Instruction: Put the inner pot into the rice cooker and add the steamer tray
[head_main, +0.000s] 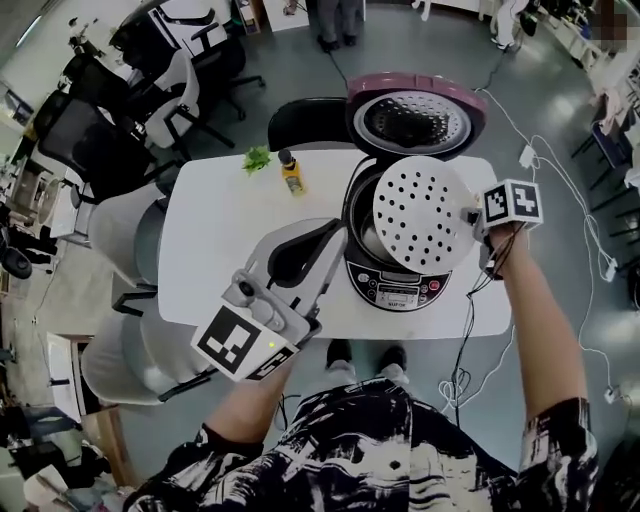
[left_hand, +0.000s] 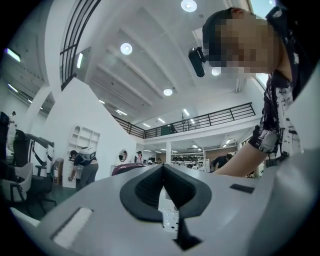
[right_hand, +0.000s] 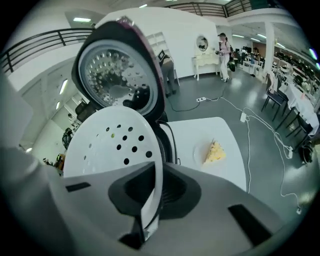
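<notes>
The rice cooker (head_main: 393, 286) stands open on the white table (head_main: 220, 245), its lid (head_main: 415, 115) tipped back. A metal inner pot (head_main: 364, 238) shows inside it, mostly hidden by the tray. My right gripper (head_main: 471, 215) is shut on the rim of the white perforated steamer tray (head_main: 424, 212), which hangs tilted above the cooker's mouth. The right gripper view has the tray (right_hand: 112, 145) edge-on between the jaws (right_hand: 154, 170), with the lid (right_hand: 117, 80) behind. My left gripper (head_main: 335, 228) hovers left of the cooker, shut (left_hand: 162, 167) and holding nothing.
A small yellow bottle (head_main: 291, 173) and a green sprig (head_main: 257, 158) sit at the table's far side. A yellow wedge on a plate (right_hand: 216, 151) lies right of the cooker. Office chairs (head_main: 130, 235) ring the table, and cables (head_main: 560, 190) run across the floor at right.
</notes>
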